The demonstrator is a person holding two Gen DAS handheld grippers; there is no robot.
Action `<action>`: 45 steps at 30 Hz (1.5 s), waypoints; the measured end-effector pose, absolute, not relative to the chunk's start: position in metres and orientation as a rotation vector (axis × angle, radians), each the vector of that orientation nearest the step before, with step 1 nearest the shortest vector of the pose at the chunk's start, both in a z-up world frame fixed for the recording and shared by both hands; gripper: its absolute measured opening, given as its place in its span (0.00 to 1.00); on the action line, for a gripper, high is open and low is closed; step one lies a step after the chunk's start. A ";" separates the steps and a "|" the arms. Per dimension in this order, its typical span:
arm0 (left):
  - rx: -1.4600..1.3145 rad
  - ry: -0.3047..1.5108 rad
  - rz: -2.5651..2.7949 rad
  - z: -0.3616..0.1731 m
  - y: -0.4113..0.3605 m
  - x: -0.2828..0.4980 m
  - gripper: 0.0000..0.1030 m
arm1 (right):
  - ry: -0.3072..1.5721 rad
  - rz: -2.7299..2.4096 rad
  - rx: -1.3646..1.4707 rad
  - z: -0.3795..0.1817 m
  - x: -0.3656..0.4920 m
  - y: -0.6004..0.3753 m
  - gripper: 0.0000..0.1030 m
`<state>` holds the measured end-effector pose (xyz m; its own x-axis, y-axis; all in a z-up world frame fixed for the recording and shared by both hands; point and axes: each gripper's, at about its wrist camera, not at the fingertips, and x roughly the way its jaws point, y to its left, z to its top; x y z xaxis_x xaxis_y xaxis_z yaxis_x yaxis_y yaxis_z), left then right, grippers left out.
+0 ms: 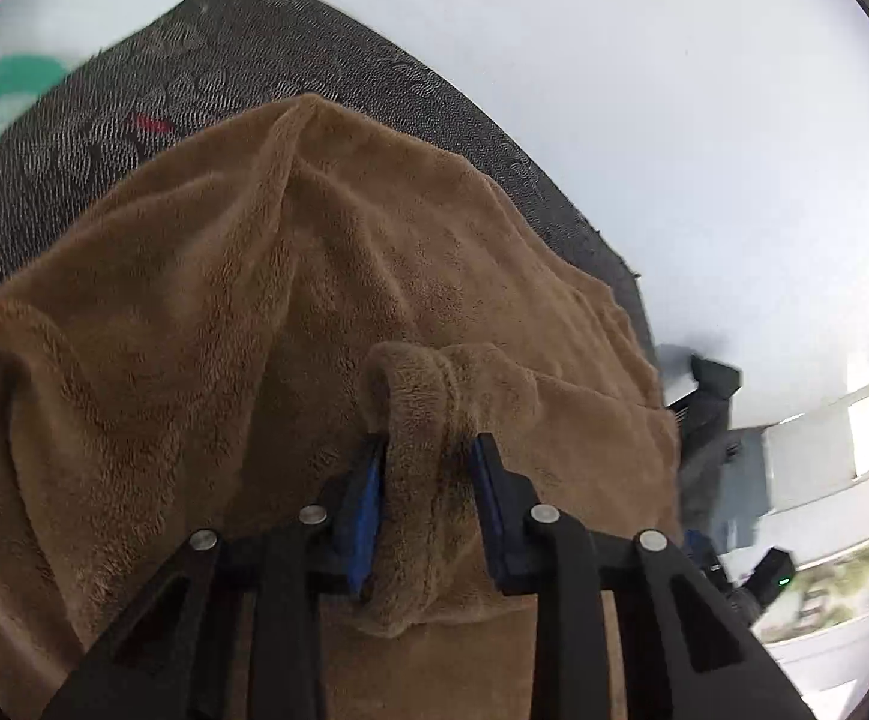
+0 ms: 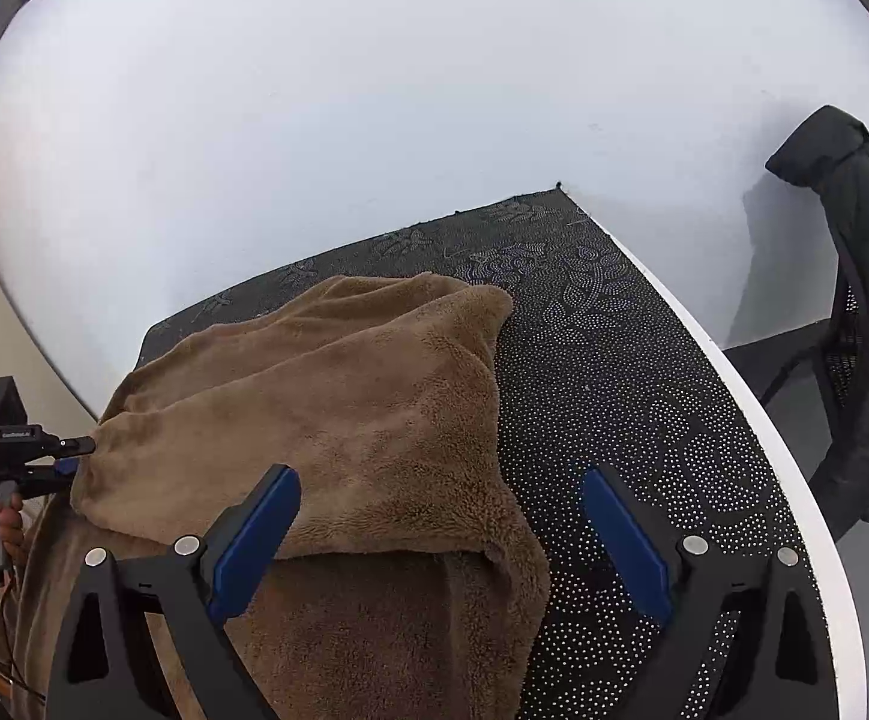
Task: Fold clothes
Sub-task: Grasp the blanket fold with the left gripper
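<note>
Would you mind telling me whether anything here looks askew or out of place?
The brown fleece garment lies rumpled and partly doubled over on the black patterned table cover, its near part hanging over the table's edge. The left gripper has a bunched fold between its pads. Nothing looks spilled or damaged.

Left gripper [image 1: 428, 450] pinching a rolled fold of brown fleece garment [image 1: 254, 300] between its blue pads [image 1: 365, 504], garment lying rumpled over a dark patterned mat [image 1: 134, 120], white wall [image 1: 614, 90] standing behind, right gripper [image 1: 716, 420] showing blurred at the garment's right edge
</note>
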<state>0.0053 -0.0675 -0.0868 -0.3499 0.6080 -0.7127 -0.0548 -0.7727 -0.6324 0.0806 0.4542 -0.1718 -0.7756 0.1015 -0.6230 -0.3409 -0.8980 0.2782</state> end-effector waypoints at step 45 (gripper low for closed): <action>-1.222 -1.130 1.884 -0.106 -0.145 0.014 0.76 | -0.967 3.140 -1.355 -0.204 -0.086 0.129 0.30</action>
<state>0.0143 -0.1448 -0.1057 -0.3819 0.8353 -0.3954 -0.0443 -0.4439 -0.8950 -0.0864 0.1288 -0.2036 -0.6375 -0.1550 -0.7547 0.5527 -0.7744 -0.3079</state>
